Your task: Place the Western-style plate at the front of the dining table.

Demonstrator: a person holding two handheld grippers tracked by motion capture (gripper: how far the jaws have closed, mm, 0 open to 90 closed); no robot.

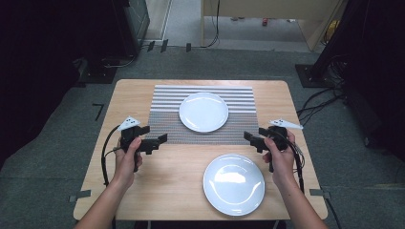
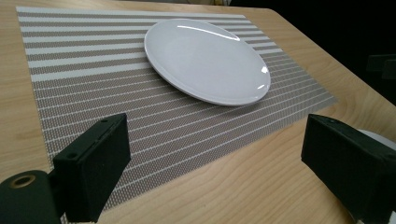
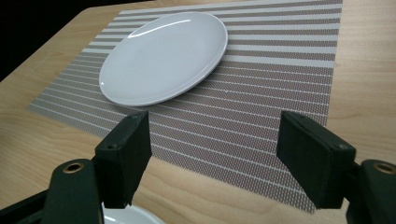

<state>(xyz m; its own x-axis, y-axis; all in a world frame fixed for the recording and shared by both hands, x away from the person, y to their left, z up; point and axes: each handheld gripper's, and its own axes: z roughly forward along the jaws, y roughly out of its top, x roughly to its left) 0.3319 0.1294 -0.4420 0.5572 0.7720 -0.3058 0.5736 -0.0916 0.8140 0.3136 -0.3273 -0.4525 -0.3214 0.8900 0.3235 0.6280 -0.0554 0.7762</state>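
Note:
A white plate (image 1: 204, 111) rests on a striped grey placemat (image 1: 167, 121) at the middle of the wooden table; this far plate (image 2: 205, 58) (image 3: 161, 56) lies ahead of both grippers. A second white plate (image 1: 234, 183) lies on bare wood near the front edge. My left gripper (image 1: 160, 141) hovers at the mat's front left corner, open, with nothing between its jaws. My right gripper (image 1: 252, 139) hovers at the mat's front right corner, open and empty too. The left gripper (image 2: 212, 163) and right gripper (image 3: 215, 158) both look across the placemat (image 2: 93, 70) (image 3: 280, 70).
The wooden table (image 1: 157, 176) has bare wood left of the near plate and along both sides of the mat. Grey carpet surrounds it, with cables (image 1: 315, 102) on the floor at the right and dark equipment at the back left.

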